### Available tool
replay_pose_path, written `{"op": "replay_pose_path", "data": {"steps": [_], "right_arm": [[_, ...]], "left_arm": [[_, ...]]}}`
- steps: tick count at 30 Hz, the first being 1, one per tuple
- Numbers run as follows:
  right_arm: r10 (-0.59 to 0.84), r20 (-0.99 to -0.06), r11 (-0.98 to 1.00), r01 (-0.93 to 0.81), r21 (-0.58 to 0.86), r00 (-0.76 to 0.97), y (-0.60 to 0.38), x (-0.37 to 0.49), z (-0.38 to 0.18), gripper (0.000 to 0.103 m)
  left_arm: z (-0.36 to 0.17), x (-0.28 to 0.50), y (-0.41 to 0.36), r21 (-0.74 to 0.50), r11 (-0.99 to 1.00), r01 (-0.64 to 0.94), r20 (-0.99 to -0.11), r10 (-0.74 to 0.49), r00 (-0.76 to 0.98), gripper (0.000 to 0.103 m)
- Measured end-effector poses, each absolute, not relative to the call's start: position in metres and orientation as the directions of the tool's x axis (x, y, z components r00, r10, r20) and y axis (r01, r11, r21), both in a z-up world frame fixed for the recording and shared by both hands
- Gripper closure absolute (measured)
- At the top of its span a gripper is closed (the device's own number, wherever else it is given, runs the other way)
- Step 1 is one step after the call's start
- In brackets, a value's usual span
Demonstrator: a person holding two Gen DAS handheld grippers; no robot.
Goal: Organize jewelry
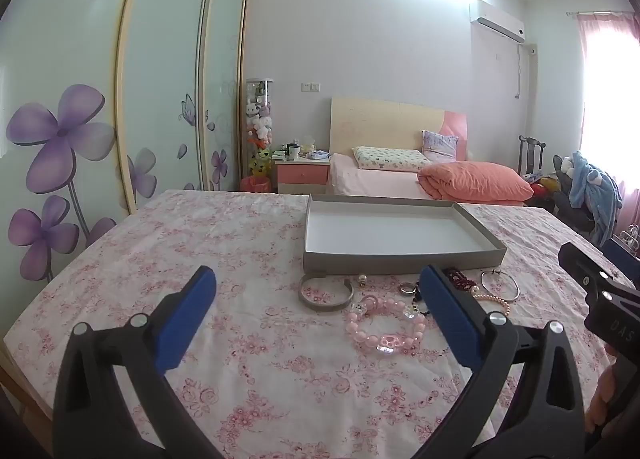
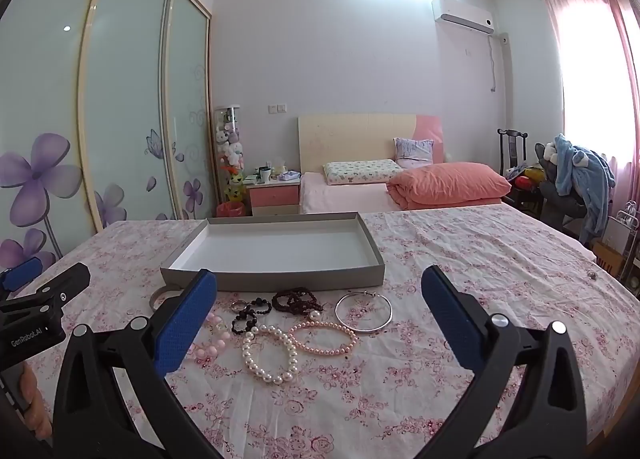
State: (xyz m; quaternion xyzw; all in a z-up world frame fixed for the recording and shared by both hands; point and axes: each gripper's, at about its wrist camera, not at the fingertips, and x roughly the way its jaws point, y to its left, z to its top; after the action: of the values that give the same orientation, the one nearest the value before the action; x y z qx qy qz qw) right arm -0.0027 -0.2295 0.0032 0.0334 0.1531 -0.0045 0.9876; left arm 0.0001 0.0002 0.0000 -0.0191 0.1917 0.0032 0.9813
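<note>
An empty grey box lid with a white inside (image 1: 308, 259) (image 2: 376, 277) lies on the floral tablecloth. In front of it lies jewelry: a grey cuff bangle (image 1: 325, 293), a pink bead bracelet (image 1: 386, 325), a small ring (image 1: 407, 287) (image 2: 239, 305), dark bead bracelets (image 2: 296, 299), a white pearl bracelet (image 2: 270, 353), a pink pearl bracelet (image 2: 324, 337) and a silver hoop bangle (image 2: 363, 313) (image 1: 500, 285). My left gripper (image 1: 318, 283) is open, raised short of the cuff and pink beads. My right gripper (image 2: 319, 283) is open, raised short of the pearls. Nothing is held.
The table (image 2: 500, 279) is covered by a pink floral cloth. Behind it stand a bed (image 2: 348, 195) with an orange quilt, a pink nightstand (image 2: 274, 195), a sliding wardrobe (image 2: 120, 99) on the left and a chair with clothes (image 2: 576, 175) on the right.
</note>
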Motion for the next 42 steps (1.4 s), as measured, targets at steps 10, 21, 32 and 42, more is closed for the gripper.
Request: {"op": "replay_pose_path", "data": {"steps": [10, 21, 32, 42], "right_arm": [[0.003, -0.307, 0.998, 0.018, 0.063, 0.952, -0.2256, -0.0027, 0.0039, 0.002], [0.003, -0.305, 0.998, 0.018, 0.066, 0.952, -0.2297, -0.0019, 0.0025, 0.002], [0.002, -0.306, 0.997, 0.02, 0.069, 0.952, -0.23, -0.0014, 0.0017, 0.002], [0.002, -0.308, 0.997, 0.02, 0.069, 0.951, -0.2302, -0.0009, 0.0004, 0.002]], "left_arm": [[-0.0001, 0.0003, 0.0, -0.033, 0.999, -0.014, -0.38, 0.0, 0.925, 0.004], [-0.0001, 0.0002, 0.0, -0.035, 0.999, -0.013, -0.383, -0.001, 0.924, 0.004], [-0.0002, 0.0005, 0.0001, -0.035, 0.999, -0.014, -0.386, -0.001, 0.923, 0.004], [-0.0002, 0.0005, 0.0001, -0.036, 0.999, -0.014, -0.388, -0.001, 0.922, 0.004]]}}
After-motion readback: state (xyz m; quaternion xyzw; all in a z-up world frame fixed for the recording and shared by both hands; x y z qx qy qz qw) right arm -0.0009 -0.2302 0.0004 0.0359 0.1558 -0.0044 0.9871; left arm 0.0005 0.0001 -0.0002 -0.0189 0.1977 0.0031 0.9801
